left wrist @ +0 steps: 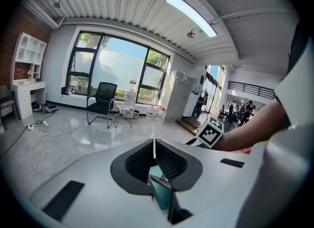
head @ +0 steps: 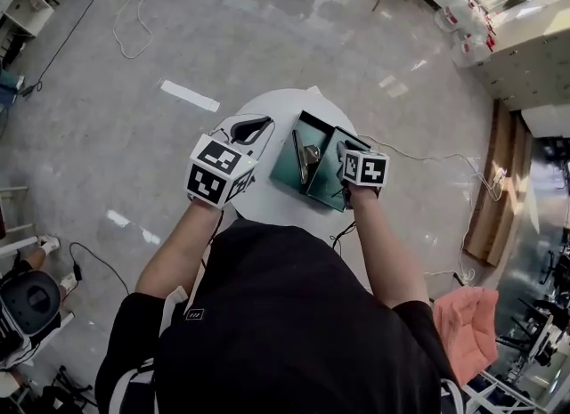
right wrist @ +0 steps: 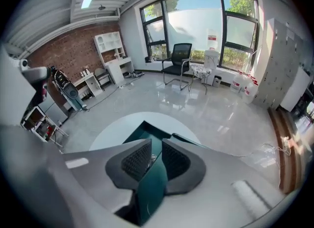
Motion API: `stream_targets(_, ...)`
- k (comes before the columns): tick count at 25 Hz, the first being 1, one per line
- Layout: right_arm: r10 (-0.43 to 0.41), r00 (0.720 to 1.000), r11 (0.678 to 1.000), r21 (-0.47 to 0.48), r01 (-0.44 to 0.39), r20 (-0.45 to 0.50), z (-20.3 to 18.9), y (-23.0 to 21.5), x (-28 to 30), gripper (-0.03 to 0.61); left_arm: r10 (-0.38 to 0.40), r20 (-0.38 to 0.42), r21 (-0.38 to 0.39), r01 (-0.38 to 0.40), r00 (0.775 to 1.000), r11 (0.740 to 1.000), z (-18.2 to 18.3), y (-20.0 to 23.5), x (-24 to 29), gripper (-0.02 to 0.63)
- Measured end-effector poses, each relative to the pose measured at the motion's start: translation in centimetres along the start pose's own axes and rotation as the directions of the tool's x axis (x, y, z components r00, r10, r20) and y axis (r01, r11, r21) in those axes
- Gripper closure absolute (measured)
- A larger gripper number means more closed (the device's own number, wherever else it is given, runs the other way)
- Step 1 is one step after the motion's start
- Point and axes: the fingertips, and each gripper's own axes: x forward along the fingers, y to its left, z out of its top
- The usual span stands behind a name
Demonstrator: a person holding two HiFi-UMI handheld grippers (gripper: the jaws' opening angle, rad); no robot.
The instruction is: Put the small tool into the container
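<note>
Container (head: 322, 181) holds tool (head: 309, 156), seemingly lengthwise.

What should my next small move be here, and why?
Probably open the right tongs and release the teal panel: the small tool already seems to lie inside the container, while those tongs are clamped on the container's upright panel, so little looks left to do.

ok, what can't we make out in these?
- small tool: tiny in head view, type unreadable; right gripper view shows only a sliver past the jaws.
- container: near corner hidden under the right gripper in head view.
- left gripper: what the teal piece below its jaws is, unclear.
</note>
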Motion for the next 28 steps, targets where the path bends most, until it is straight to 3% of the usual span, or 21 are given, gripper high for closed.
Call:
stream_targets(6,0.004,0.989,0.990,-0.139,0.017,0.149,2.7,-0.8,-5.3,0.506,-0.017,0.020,0.026,0.016,1.000,1.000,0.7,0.2,-0.4,0.594)
stream_targets(10,0.034,0.957,0.987,-0.159,0.013,0.287,6.1,-0.9,-9.8,0.506,-0.027,0.065,0.027,0.025,0.998,0.999,3.1,-0.7,-1.0,0.594)
stream_targets(15,0.131,0.869,0.980,-0.195,-0.041,0.478,10.9,0.1,-16.1,0.506,-0.009,0.118,0.071,0.001,0.993,0.997,7.2,-1.7,-2.0,0.594)
stream_targets(22,0.295,0.741,0.945,-0.297,-0.134,0.604,13.3,0.3,-26.2,0.568,0.017,0.171,0.154,-0.043,0.985,0.987,12.1,-6.4,-3.9,0.594)
stream_targets(28,0.434,0.603,0.895,-0.396,-0.204,0.669,14.6,2.0,-32.6,0.569,0.100,0.260,0.086,-0.127,0.960,0.988,15.5,-8.3,-6.7,0.594)
